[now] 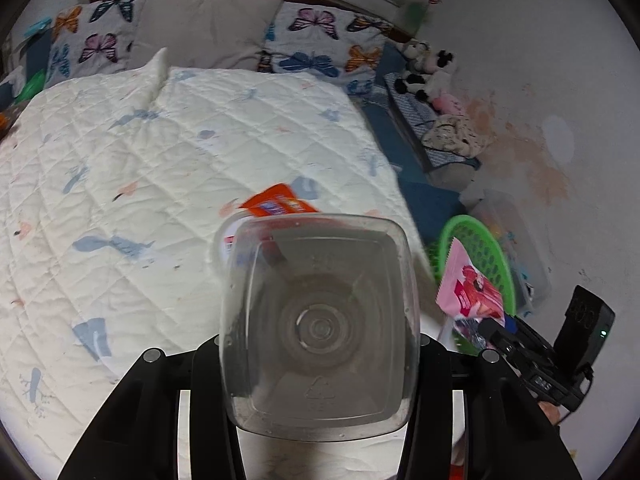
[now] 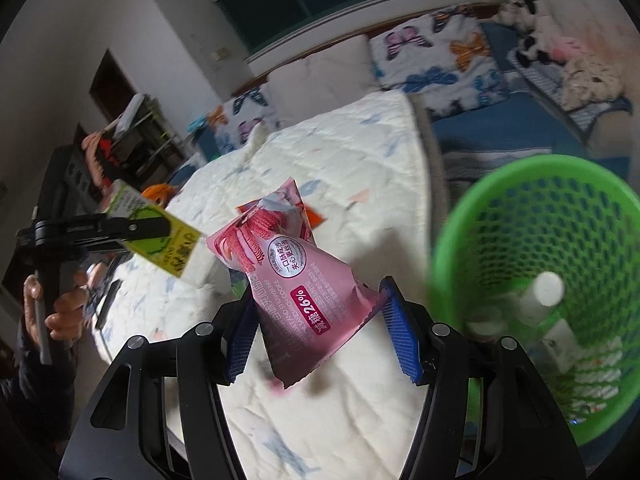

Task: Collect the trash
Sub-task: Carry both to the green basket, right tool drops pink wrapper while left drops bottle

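My left gripper [image 1: 320, 344] is shut on a clear plastic bottle [image 1: 320, 320], seen from its base; from the right wrist view the same bottle shows a yellow-green label [image 2: 160, 236]. My right gripper [image 2: 320, 312] is shut on a pink cookie wrapper [image 2: 296, 280], held above the bed beside the green mesh trash basket [image 2: 520, 208]. The wrapper [image 1: 472, 284] and basket [image 1: 496, 256] also show at the right of the left wrist view. An orange wrapper [image 1: 280, 202] lies on the white quilt [image 1: 160, 160] beyond the bottle. The basket holds several pieces of trash, including a white bottle [image 2: 540, 292].
Butterfly pillows [image 1: 320, 44] and a headboard stand at the far end of the bed. Plush toys [image 1: 428, 72] and folded cloth lie on a blue strip right of the bed. A clear storage bin [image 1: 516, 236] sits behind the basket. A shelf [image 2: 136, 132] stands at far left.
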`<state>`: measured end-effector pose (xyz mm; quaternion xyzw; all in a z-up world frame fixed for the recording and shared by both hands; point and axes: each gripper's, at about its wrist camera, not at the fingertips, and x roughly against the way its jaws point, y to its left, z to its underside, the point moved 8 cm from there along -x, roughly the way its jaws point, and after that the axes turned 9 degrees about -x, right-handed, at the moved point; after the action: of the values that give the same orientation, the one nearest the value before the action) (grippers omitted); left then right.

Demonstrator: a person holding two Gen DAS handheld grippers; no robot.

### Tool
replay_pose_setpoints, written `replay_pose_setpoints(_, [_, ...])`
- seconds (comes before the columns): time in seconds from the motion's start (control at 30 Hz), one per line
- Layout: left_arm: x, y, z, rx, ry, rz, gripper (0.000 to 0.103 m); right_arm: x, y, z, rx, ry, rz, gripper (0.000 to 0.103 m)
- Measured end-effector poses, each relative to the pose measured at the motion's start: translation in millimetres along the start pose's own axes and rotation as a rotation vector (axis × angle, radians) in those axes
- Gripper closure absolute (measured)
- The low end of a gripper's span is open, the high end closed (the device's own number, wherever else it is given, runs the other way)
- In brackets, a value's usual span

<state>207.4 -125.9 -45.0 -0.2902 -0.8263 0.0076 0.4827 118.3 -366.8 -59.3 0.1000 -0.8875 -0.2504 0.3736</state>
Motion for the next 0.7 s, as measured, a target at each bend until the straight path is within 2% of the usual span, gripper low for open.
replay_pose_setpoints(0.27, [-16,-66,-21,-0.091,-0.002,0.105,0.060,48,-62,-17,-0.025,-0.129,0.241,0.042])
replay_pose_setpoints(0.43, [-29,-113,-36,-0.153,-0.002,0.171,0.060,68,-101,-23,-0.063,-0.174,0.363,0.041])
replay_pose_setpoints(0.5, [-34,-129,-39,-0.177,-0.005,0.185,0.060,71,-113,-23,-0.081,-0.178,0.387,0.040])
replay_pose_setpoints(0.67, [-55,-164,-44,-0.215,0.011,0.225,0.060,83,-141,-20,-0.133,-0.187,0.417,0.024])
replay_pose_setpoints(0.7, [-59,-169,-44,-0.222,0.014,0.229,0.060,85,-146,-18,-0.140,-0.188,0.424,0.023])
